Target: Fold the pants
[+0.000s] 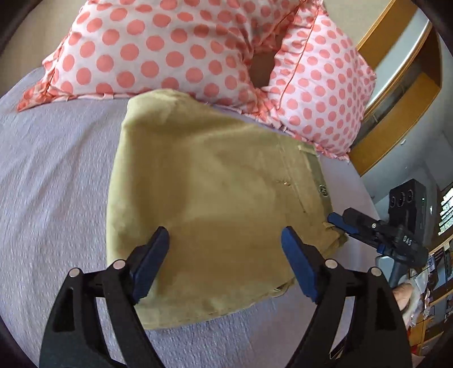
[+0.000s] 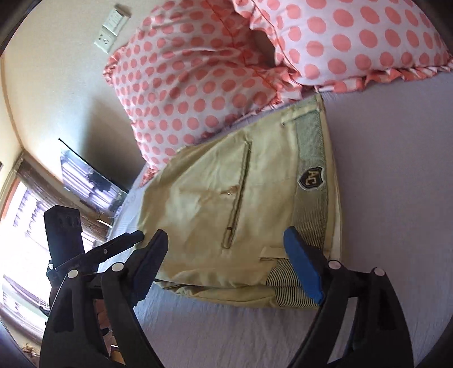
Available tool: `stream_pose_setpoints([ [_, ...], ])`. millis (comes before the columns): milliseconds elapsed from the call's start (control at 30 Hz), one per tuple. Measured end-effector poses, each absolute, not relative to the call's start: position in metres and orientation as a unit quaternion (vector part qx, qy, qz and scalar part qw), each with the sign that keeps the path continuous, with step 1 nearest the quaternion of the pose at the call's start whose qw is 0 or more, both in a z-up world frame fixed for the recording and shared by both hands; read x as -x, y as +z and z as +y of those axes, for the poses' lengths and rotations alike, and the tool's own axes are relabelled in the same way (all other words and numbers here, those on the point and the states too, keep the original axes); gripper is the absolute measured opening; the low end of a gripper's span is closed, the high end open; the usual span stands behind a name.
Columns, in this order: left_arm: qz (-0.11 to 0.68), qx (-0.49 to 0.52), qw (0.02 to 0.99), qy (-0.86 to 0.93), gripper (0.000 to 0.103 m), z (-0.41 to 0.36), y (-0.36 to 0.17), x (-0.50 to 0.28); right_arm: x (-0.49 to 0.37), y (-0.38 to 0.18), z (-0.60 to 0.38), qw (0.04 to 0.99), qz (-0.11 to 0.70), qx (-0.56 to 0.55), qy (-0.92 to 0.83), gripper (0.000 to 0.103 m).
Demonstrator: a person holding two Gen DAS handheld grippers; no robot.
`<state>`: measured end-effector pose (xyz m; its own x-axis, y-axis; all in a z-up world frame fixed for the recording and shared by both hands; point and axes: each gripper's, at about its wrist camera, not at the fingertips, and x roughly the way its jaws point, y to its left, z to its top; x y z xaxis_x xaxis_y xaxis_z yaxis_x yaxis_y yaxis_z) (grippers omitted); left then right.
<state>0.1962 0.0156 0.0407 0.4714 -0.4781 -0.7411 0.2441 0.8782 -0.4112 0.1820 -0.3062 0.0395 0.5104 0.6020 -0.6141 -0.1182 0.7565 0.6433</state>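
Note:
The khaki pants [image 1: 209, 192] lie folded into a compact bundle on the lavender bed sheet [image 1: 51, 175]. In the right wrist view the pants [image 2: 209, 192] show a zip pocket, a striped waistband and a black shield badge [image 2: 311, 179]. My left gripper [image 1: 225, 240] is open and empty, hovering over the near edge of the bundle. My right gripper [image 2: 226, 240] is open and empty over the waistband end. The right gripper also shows in the left wrist view [image 1: 354, 223] at the bundle's right corner. The left gripper shows in the right wrist view [image 2: 124, 240] at the left corner.
Two pink polka-dot pillows [image 1: 158, 48] lie against the far side of the pants, also in the right wrist view [image 2: 198, 85]. A wooden shelf unit [image 1: 402, 93] stands beyond the bed's right edge. A wall switch plate [image 2: 111, 27] and a window [image 2: 19, 226] are at left.

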Motion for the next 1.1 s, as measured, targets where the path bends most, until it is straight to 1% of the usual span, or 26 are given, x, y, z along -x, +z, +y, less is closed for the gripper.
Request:
stream_pose_setpoints([
  [33,0.473,0.122,0.847,-0.208,0.081,0.013,0.033,-0.197,-0.181,0.038,-0.31,0.823,0.439,-0.29,0.214,0.085],
  [67,0.459,0.115,0.857,-0.203,0.082,0.011,0.033,-0.195,-0.179,0.038,-0.311,0.824,0.439,-0.296,0.202,0.085],
  [167,0.451,0.094,0.869,-0.182,0.082,0.008,0.038,-0.182,-0.163,0.055,-0.302,0.855,0.436,-0.239,0.147,0.086],
  [200,0.445,0.089,0.873,-0.18,0.083,0.009,0.041,-0.173,-0.152,0.06,-0.296,0.87,0.426,-0.21,0.133,0.088],
  [233,0.437,0.082,0.878,-0.178,0.086,0.011,0.045,-0.161,-0.138,0.066,-0.287,0.885,0.412,-0.178,0.122,0.099],
  [267,0.427,0.072,0.885,-0.172,0.089,0.012,0.048,-0.148,-0.123,0.069,-0.279,0.899,0.396,-0.152,0.113,0.102],
  [333,0.404,0.045,0.902,-0.143,0.101,0.016,0.053,-0.118,-0.094,0.069,-0.259,0.918,0.371,-0.095,0.101,0.102],
  [433,0.378,-0.003,0.922,-0.089,0.101,0.017,0.05,-0.079,-0.063,0.056,-0.232,0.931,0.356,-0.029,0.075,0.102],
  [500,0.369,-0.013,0.926,-0.076,0.101,0.019,0.044,-0.06,-0.051,0.046,-0.221,0.934,0.35,-0.009,0.068,0.102],
  [700,0.39,0.001,0.919,-0.066,0.101,0.023,0.022,-0.044,-0.043,0.025,-0.212,0.93,0.363,-0.01,0.059,0.102],
  [933,0.369,-0.031,0.928,-0.043,0.101,0.016,0.014,-0.033,-0.037,0.019,-0.21,0.933,0.358,-0.002,0.047,0.102],
  [1100,0.339,-0.023,0.94,-0.037,0.101,0.017,0.01,-0.025,-0.033,0.016,-0.21,0.94,0.338,-0.005,0.041,0.102],
])
